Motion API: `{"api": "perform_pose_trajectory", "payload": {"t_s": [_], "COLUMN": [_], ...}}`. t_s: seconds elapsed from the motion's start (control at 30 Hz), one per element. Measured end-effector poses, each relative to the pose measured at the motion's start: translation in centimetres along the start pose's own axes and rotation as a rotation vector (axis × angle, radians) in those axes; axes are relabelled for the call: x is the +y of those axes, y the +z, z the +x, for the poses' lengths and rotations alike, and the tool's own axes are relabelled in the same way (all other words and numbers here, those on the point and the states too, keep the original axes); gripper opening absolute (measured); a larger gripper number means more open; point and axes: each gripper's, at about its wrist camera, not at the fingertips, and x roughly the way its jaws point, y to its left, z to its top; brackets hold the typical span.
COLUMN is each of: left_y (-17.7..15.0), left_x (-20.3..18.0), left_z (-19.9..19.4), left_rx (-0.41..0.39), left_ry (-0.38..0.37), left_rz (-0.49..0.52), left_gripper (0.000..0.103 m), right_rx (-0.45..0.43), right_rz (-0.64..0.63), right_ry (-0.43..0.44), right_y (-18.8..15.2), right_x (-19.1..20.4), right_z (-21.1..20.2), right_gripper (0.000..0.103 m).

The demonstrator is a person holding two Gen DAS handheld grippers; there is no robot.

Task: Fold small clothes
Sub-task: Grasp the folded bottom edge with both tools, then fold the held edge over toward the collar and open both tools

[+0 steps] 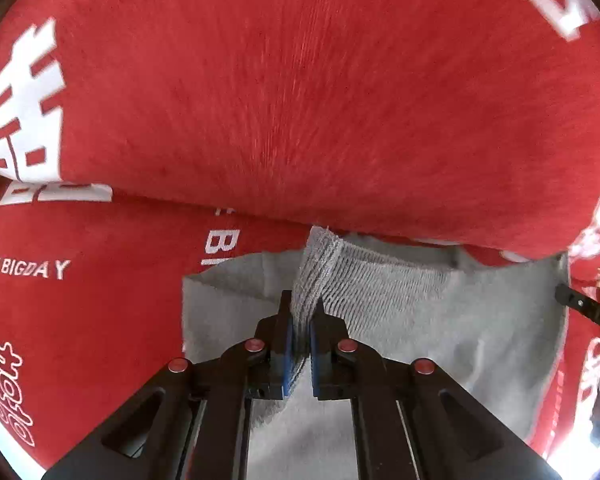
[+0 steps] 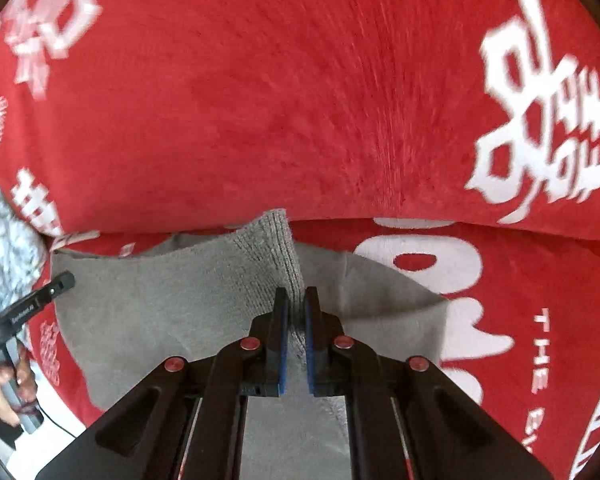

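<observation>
- Left gripper (image 1: 301, 312), lower centre of its view: jaws pressed together on the ribbed edge of the grey garment (image 1: 440, 320). The rib stands up between the blue pads (image 1: 288, 356).
- Right gripper (image 2: 296, 304), lower centre of its view: same story, pinching a ribbed corner of the garment, which rises in a peak above the fingertips.
- I hold one ribbed end in each claw, so I judge the hem is stretched between them to carry it over as one straight edge for the fold.
- Garment fills the lower middle of both views; the rest of it lies slack on the red cloth (image 1: 300, 100) with white lettering.
- A ridge in the cloth crosses mid-frame just behind the garment's far edge.
- Other gripper shows at each view's edge: right one at the right edge of the left view, left one at lower left of the right view with a hand (image 2: 4, 396) on its grip.
- Cloth streaks with blur.
- Judgement: fold under way, not landed. Risk: thin rib slipping from the pads if the two pull apart.
</observation>
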Motion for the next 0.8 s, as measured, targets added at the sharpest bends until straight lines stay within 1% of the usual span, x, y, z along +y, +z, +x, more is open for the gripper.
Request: {"api": "perform_pose_trajectory", "payload": {"t_s": [0.1,0.2,0.27,0.3,0.33,0.37,0.4,0.43,0.47,0.5,0.53,0.57,0.63,0.7,0.73,0.8], "left_y": [0.0,-0.5,-0.8,-0.8,-0.7,-0.6,-0.4,-0.3,-0.2,-0.1,-0.1,-0.1,-0.6,-1.3,-2.1,-3.5], "left_x": [-0.1,0.3,0.6,0.8,1.0,1.1,1.6,2.0,2.8,3.5,4.0,4.3,4.5,4.1,3.6,2.7], "left_z": [4.0,6.6,7.7,8.1,8.0,7.8,7.3,6.8,6.3,5.8,5.3,4.7,2.8,1.4,0.9,0.7], "left_rx": [0.054,0.084,0.103,0.108,0.102,0.092,0.069,0.055,0.053,0.063,0.07,0.073,0.066,0.064,0.074,0.101], "left_ry": [0.058,0.104,0.119,0.127,0.159,0.206,0.29,0.324,0.341,0.342,0.342,0.34,0.307,0.25,0.212,0.159], "left_rz": [-0.017,-0.033,-0.048,-0.058,-0.061,-0.061,-0.061,-0.066,-0.08,-0.093,-0.1,-0.099,-0.084,-0.066,-0.058,-0.047], "left_gripper": [0.008,0.008,0.009,0.016,0.025,0.046,0.058,0.058,0.058,0.058,0.058,0.058,0.058,0.058,0.058,0.058], "right_rx": [0.038,0.065,0.083,0.086,0.083,0.081,0.075,0.065,0.057,0.053,0.051,0.041,0.036,0.034,0.034,0.046], "right_rz": [0.019,0.03,0.037,0.041,0.057,0.066,0.078,0.084,0.089,0.103,0.111,0.133,0.134,0.094,0.072,0.044], "right_ry": [-0.017,-0.037,-0.062,-0.07,-0.076,-0.084,-0.103,-0.131,-0.159,-0.208,-0.229,-0.216,-0.15,-0.102,-0.072,-0.01], "right_y": [0.2,0.1,-0.2,-0.1,-0.1,-0.1,-0.1,-0.1,-0.1,0.0,-0.1,-0.2,-0.8,-1.8,-2.4,-3.9], "right_x": [-0.6,-1.2,-1.8,-2.0,-2.3,-2.5,-2.7,-2.8,-2.9,-3.2,-3.4,-3.8,-3.8,-2.9,-2.3,-1.1], "right_z": [3.5,6.3,7.9,8.2,8.4,8.3,8.0,7.7,7.3,6.6,6.2,5.3,3.8,2.4,1.8,0.9], "right_gripper": [0.008,0.008,0.008,0.009,0.013,0.021,0.024,0.027,0.028,0.028,0.028,0.028,0.028,0.028,0.028,0.028]}}
